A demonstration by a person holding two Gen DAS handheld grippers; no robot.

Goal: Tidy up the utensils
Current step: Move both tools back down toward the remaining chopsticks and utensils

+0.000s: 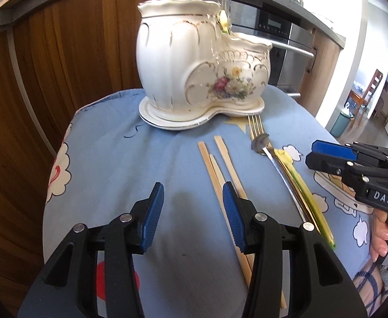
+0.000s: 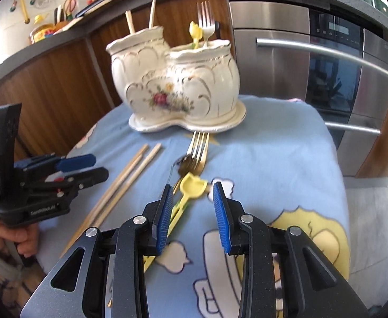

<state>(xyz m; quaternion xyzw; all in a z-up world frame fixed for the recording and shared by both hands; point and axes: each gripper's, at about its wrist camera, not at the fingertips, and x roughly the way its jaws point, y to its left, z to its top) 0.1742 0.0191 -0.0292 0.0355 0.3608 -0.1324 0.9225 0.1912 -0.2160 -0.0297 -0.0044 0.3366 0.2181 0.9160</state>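
On the blue cartoon-print cloth [image 1: 109,143] that covers the desk, the loose utensils lie in front of the white flowered holder [image 1: 202,71]: three chopsticks [image 1: 220,175] side by side, and just to their right a gold fork [image 2: 199,145], a small spoon [image 2: 181,164] and a yellow plastic spoon [image 2: 191,185] bunched so they overlap. Both pairs of tongs are released and grasp nothing; the left tongs [image 1: 194,217] hang over the chopsticks with one blue pad above them, and the right tongs [image 2: 192,214] hang over the yellow spoon's handle. Likely trouble comes from the crowding: closing on one chopstick could drag or roll its neighbours, and lifting the yellow spoon could snag the fork and small spoon lying across it. The cloth looks soft and rumpled, so thin pieces may sink and slip from the pads. The holder already carries two chopsticks, a fork and a yellow piece, so a careless drop could knock against them or tip it on its saucer. Behind stand wooden cabinet fronts, a steel oven [image 2: 326,61] and a cluttered dark worktop.
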